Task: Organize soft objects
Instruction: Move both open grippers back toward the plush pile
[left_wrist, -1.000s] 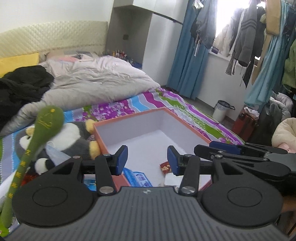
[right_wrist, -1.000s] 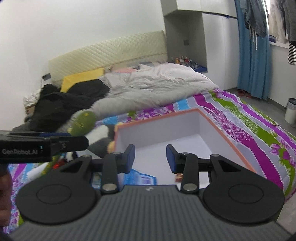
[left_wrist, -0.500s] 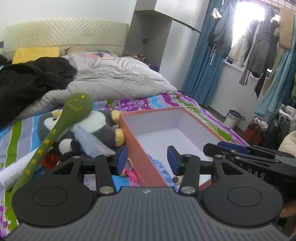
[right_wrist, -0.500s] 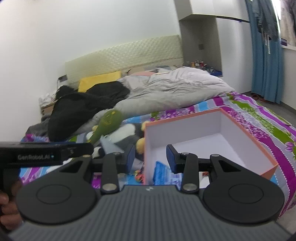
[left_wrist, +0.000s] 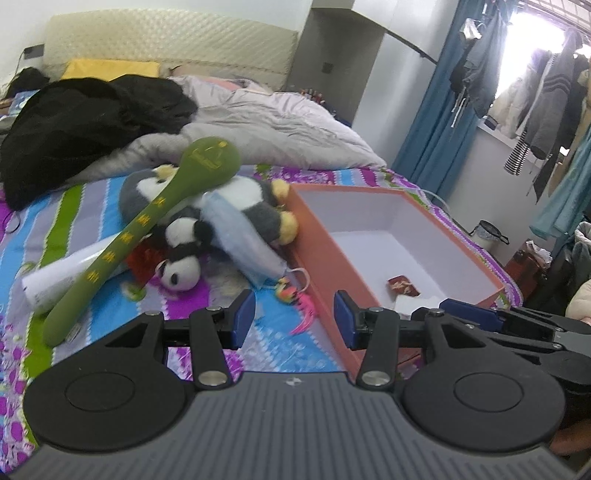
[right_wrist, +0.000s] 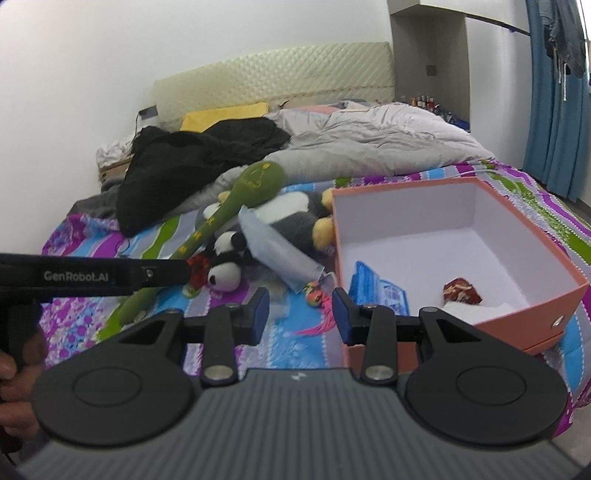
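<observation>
An open orange box (left_wrist: 321, 254) (right_wrist: 524, 317) with a white inside lies on the bed. It holds a small red packet (left_wrist: 402, 287) (right_wrist: 461, 291) and a blue packet (right_wrist: 376, 288). Left of it lies a pile of soft things: a long green plush (left_wrist: 147, 229) (right_wrist: 236, 206), a grey and white penguin plush (left_wrist: 255, 206) (right_wrist: 295, 218), a small panda plush (left_wrist: 181, 266) (right_wrist: 225, 275) and a blue face mask (left_wrist: 243, 243) (right_wrist: 277, 251). My left gripper (left_wrist: 294, 319) is open and empty over the box's near left edge. My right gripper (right_wrist: 301, 314) is open and empty just left of the box.
A small pink and green toy (left_wrist: 295, 299) (right_wrist: 317, 295) lies by the box. A white roll (left_wrist: 55, 277) lies under the green plush. A grey duvet (left_wrist: 266, 129) and black clothes (left_wrist: 81, 122) fill the far bed. Clothes hang at the right (left_wrist: 535, 96).
Both grippers have swung left, from over the box towards the pile of plush toys. The box now sits to the right in both views. Both jaws stay open.
</observation>
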